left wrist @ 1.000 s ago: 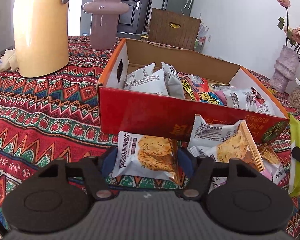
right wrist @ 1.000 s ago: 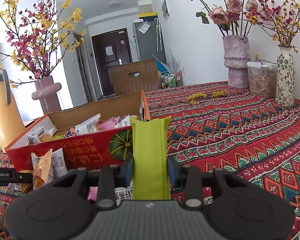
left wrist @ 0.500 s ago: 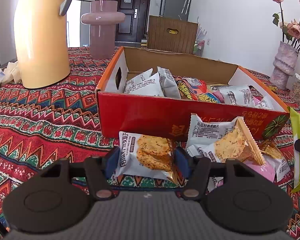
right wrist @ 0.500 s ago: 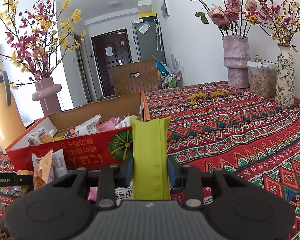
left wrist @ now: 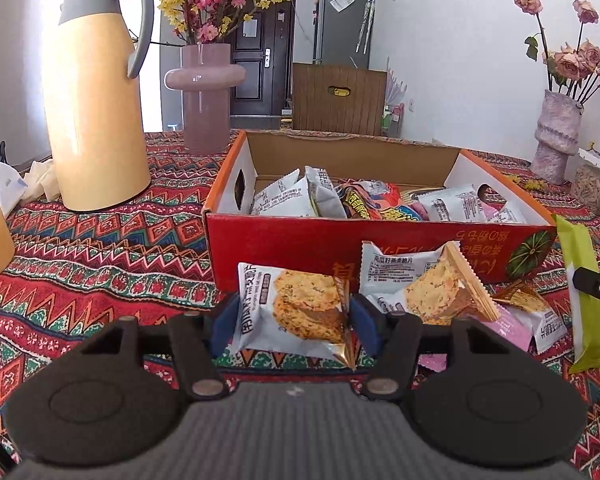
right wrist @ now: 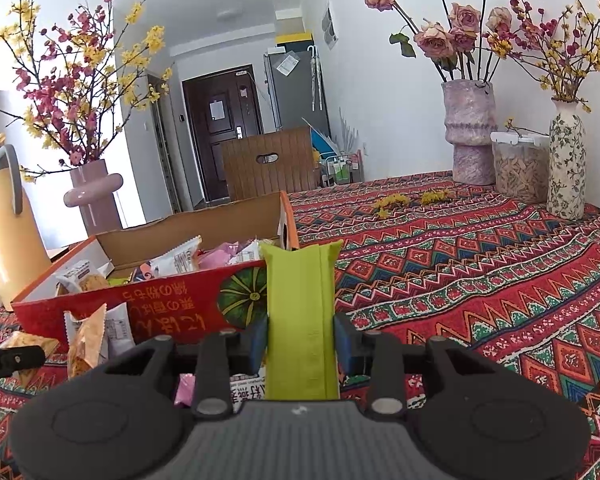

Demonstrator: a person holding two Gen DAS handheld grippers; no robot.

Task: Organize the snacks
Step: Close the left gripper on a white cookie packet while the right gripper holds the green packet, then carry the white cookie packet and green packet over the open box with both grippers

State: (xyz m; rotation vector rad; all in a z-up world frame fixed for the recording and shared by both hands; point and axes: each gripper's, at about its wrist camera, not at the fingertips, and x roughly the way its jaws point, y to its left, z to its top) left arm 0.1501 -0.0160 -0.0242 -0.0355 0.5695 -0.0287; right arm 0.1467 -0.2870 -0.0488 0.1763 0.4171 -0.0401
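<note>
My left gripper (left wrist: 294, 320) is shut on a white cracker packet (left wrist: 296, 310), lifted just in front of the red cardboard box (left wrist: 300, 248). The box holds several snack packets (left wrist: 364, 200). More loose packets (left wrist: 440, 292) lie on the cloth at the box's front wall. My right gripper (right wrist: 300, 338) is shut on a long green snack bar (right wrist: 302, 320), held upright beside the box's near right corner (right wrist: 240, 296). That green bar (left wrist: 580, 292) and a right fingertip (left wrist: 596, 288) show at the right edge of the left wrist view.
A yellow thermos jug (left wrist: 96, 108) and a pink vase (left wrist: 206, 96) stand left behind the box. On the right are a mottled vase (right wrist: 470, 132), a lidded jar (right wrist: 520, 166) and a floral vase (right wrist: 566, 160). A wooden chair back (right wrist: 270, 164) is beyond the table.
My left gripper has risen and pulled back a little with the cracker packet, so the box looks lower and farther. The right gripper and its green bar have not moved.
</note>
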